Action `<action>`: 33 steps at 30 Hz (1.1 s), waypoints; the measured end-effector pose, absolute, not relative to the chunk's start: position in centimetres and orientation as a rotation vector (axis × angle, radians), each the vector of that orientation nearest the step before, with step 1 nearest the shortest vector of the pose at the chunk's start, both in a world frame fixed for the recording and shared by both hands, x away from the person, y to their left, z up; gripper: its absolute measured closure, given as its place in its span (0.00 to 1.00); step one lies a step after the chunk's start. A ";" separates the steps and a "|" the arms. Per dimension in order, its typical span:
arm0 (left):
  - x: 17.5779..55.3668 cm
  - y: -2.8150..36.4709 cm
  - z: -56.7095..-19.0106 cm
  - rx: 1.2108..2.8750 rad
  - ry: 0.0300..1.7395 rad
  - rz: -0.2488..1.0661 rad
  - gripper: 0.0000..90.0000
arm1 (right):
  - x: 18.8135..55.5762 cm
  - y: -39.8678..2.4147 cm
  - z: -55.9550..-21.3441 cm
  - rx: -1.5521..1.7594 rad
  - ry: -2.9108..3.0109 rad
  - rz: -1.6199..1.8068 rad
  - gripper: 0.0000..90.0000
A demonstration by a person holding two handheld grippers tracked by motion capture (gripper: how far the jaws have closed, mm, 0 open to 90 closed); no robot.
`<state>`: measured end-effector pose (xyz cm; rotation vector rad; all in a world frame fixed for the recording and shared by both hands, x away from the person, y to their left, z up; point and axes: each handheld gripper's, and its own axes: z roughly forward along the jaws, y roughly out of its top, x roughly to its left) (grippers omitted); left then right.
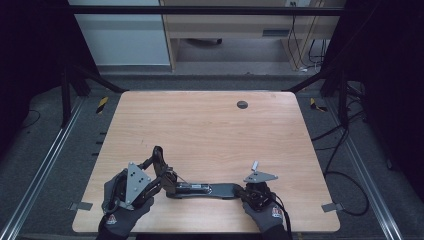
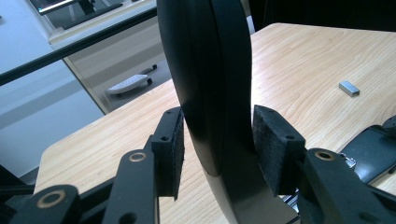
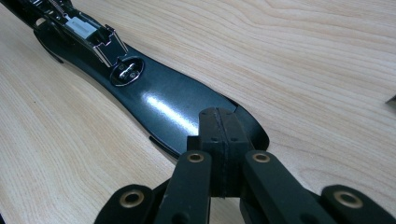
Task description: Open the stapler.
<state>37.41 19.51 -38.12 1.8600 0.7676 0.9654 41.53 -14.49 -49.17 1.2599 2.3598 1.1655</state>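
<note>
A black stapler (image 1: 200,190) lies swung open near the table's front edge, its base (image 3: 159,102) flat on the wood. Its top arm (image 1: 159,159) stands raised at the left end. My left gripper (image 1: 161,173) is shut on that arm (image 2: 210,84), a pad (image 2: 271,144) pressing each side. My right gripper (image 1: 242,192) is shut with nothing between its jaws, and its joined tips (image 3: 219,122) rest on the rounded end of the base. The metal staple channel (image 3: 88,32) and the anvil plate (image 3: 126,72) lie farther along the base.
A small strip of staples (image 2: 349,88) lies loose on the wooden table (image 1: 210,125). A round dark grommet (image 1: 242,104) sits near the far edge. Black frame posts and cables stand off the table at both sides.
</note>
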 end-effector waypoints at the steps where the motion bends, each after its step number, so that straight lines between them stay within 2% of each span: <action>1: 37.4 19.5 -38.1 1.860 0.768 0.965 0.61 | 41.5 -14.5 -49.2 1.258 2.360 1.168 1.00; 7: 37.4 19.3 -38.2 1.853 0.758 0.959 0.62 | 41.6 -14.5 -49.2 1.264 2.363 1.170 1.00; 12: 37.5 17.2 -38.5 1.858 0.701 0.924 0.64 | 41.6 -14.6 -49.2 1.271 2.361 1.182 1.00; 18: 37.5 14.2 -39.0 1.928 0.615 0.998 0.65 | 41.6 -14.5 -49.3 1.265 2.358 1.183 1.00; 33: 37.3 13.2 -39.3 1.949 0.597 1.034 0.65 | 41.7 -14.5 -49.2 1.262 2.365 1.185 1.00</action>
